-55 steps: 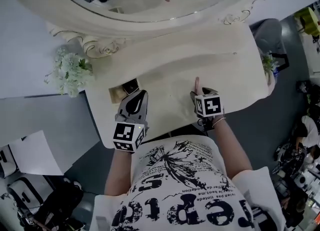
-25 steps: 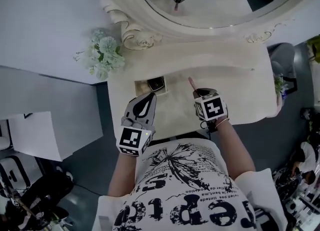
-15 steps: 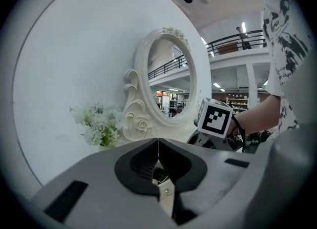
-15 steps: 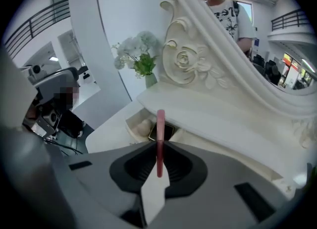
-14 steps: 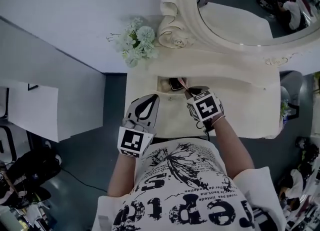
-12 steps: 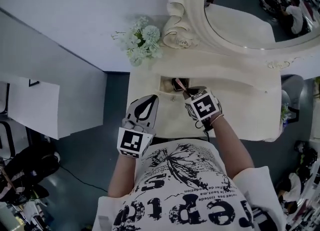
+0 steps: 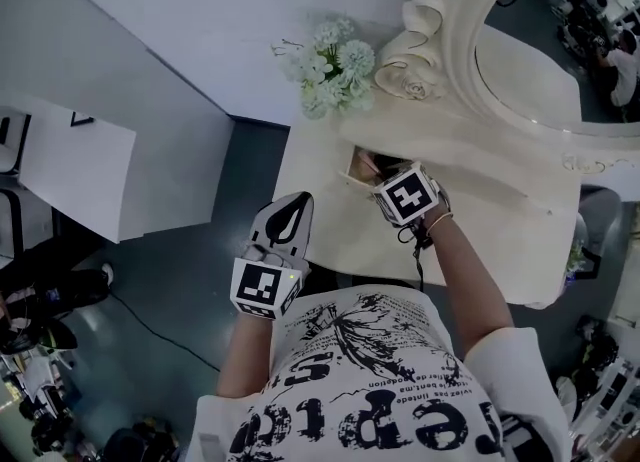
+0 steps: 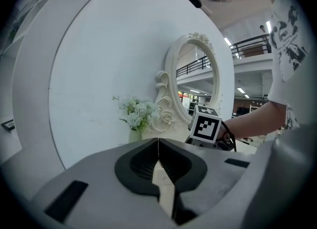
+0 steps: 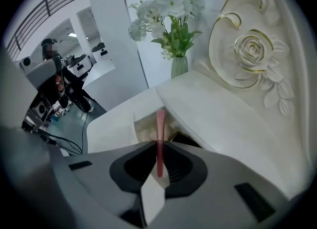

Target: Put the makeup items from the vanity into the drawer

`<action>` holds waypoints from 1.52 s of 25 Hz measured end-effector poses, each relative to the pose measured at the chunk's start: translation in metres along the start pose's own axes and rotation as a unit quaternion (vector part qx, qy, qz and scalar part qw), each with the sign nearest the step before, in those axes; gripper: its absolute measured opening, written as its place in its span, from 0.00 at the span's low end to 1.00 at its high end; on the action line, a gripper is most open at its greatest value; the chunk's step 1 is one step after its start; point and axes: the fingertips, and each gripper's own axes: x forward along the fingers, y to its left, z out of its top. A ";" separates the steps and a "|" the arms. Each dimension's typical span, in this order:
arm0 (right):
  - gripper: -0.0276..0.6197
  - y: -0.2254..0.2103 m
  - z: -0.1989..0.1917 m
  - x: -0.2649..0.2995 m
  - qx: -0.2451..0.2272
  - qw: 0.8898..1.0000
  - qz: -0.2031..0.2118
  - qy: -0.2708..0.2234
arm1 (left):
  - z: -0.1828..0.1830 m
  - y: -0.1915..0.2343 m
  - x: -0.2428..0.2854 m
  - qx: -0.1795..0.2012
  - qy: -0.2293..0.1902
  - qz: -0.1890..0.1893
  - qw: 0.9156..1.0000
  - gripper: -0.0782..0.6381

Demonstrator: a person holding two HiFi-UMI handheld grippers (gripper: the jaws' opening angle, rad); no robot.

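The right gripper point(image 7: 378, 172) sits at upper centre of the head view, tilted down over the open drawer point(image 7: 354, 167) at the near left corner of the vanity point(image 7: 480, 225). In the right gripper view its jaws pinch a slim pink makeup stick point(image 9: 160, 129), which stands up out of the closed tips with its far end over the drawer's cream inside wall point(image 9: 142, 125). A dark flat item point(image 9: 186, 138) lies in the drawer just right of the stick. The left gripper point(image 7: 297, 202) hangs left of centre, off the vanity's front edge and above the grey floor. Its jaws are pressed together with nothing between them. White flowers point(image 7: 330, 62) stand in the upper middle, beside the carved mirror frame point(image 7: 425, 35).
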 end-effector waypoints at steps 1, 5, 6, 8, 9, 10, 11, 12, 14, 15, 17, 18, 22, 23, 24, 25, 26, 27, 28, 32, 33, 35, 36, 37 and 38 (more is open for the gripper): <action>0.13 0.000 0.001 0.002 -0.003 1.000 0.003 0.001 | -0.002 0.002 -0.001 -0.005 0.001 0.003 1.000 0.14; 0.13 -0.004 0.001 0.012 -0.002 1.000 0.002 0.006 | -0.011 0.003 0.001 -0.014 0.007 0.009 1.000 0.14; 0.13 -0.006 0.001 0.013 0.004 1.000 0.000 0.005 | -0.012 0.002 0.003 -0.015 0.010 0.010 1.000 0.14; 0.19 -0.008 0.002 0.013 0.017 1.000 0.000 -0.001 | -0.015 0.002 0.004 -0.019 0.015 0.013 1.000 0.14; 0.26 -0.008 0.003 0.013 0.023 1.000 0.003 -0.004 | -0.016 0.003 0.005 -0.023 0.017 0.015 0.999 0.14; 0.27 -0.007 0.002 0.012 0.028 1.000 0.006 -0.006 | -0.017 0.003 0.005 -0.026 0.018 0.018 0.999 0.14; 0.27 -0.007 0.001 0.010 0.033 0.999 0.009 -0.007 | -0.016 0.004 0.005 -0.028 0.018 0.020 0.999 0.14; 0.27 -0.006 0.000 0.008 0.037 0.999 0.010 -0.010 | -0.016 0.004 0.005 -0.028 0.018 0.021 0.999 0.14; 0.27 -0.007 -0.001 0.004 0.047 0.999 0.008 -0.018 | -0.013 0.004 0.008 -0.025 0.018 0.021 0.999 0.14; 0.26 -0.008 -0.002 0.001 0.052 0.998 0.007 -0.024 | -0.012 0.003 0.009 -0.022 0.017 0.019 0.999 0.14; 0.24 -0.009 -0.001 -0.007 0.061 0.997 0.004 -0.040 | -0.008 0.000 0.013 -0.016 0.014 0.013 1.000 0.14; 0.22 -0.009 -0.001 -0.012 0.065 0.997 0.003 -0.049 | -0.006 -0.001 0.015 -0.013 0.012 0.009 1.000 0.14; 0.13 -0.014 0.000 -0.038 0.089 0.992 -0.020 -0.092 | 0.004 -0.011 0.022 0.001 0.008 -0.010 1.000 0.14; 0.12 -0.015 -0.001 -0.045 0.093 0.990 -0.026 -0.103 | 0.006 -0.014 0.023 0.004 0.008 -0.016 1.000 0.14; 0.11 -0.017 -0.001 -0.052 0.096 0.988 -0.032 -0.115 | 0.008 -0.017 0.025 0.007 0.007 -0.022 1.000 0.14; 0.10 -0.018 -0.002 -0.059 0.099 0.986 -0.038 -0.128 | 0.009 -0.020 0.026 0.010 0.005 -0.028 1.000 0.14; 0.09 -0.019 -0.002 -0.066 0.102 0.984 -0.044 -0.142 | 0.012 -0.023 0.028 0.012 0.004 -0.034 0.999 0.14; 0.09 -0.020 -0.001 -0.074 0.105 0.981 -0.050 -0.158 | 0.014 -0.026 0.029 0.015 0.003 -0.040 0.999 0.14; 0.08 -0.021 -0.001 -0.083 0.109 0.977 -0.055 -0.175 | 0.017 -0.029 0.030 0.019 0.001 -0.046 0.999 0.14; 0.07 -0.023 -0.001 -0.120 0.118 0.958 -0.078 -0.249 | 0.029 -0.038 0.036 0.031 -0.007 -0.063 0.997 0.14; 0.07 -0.023 -0.002 -0.129 0.121 0.952 -0.082 -0.268 | 0.031 -0.040 0.037 0.033 -0.008 -0.066 0.997 0.14; 0.07 -0.023 -0.003 -0.147 0.127 0.940 -0.091 -0.303 | 0.036 -0.043 0.039 0.035 -0.009 -0.071 0.997 0.14; 0.07 -0.022 -0.004 -0.156 0.128 0.934 -0.096 -0.319 | 0.038 -0.045 0.041 0.038 -0.009 -0.074 0.997 0.14; 0.07 -0.021 -0.004 -0.166 0.128 0.927 -0.101 -0.336 | 0.041 -0.047 0.042 0.041 -0.009 -0.078 0.996 0.14; 0.07 -0.020 -0.005 -0.177 0.127 0.920 -0.108 -0.354 | 0.043 -0.050 0.043 0.045 -0.010 -0.082 0.996 0.14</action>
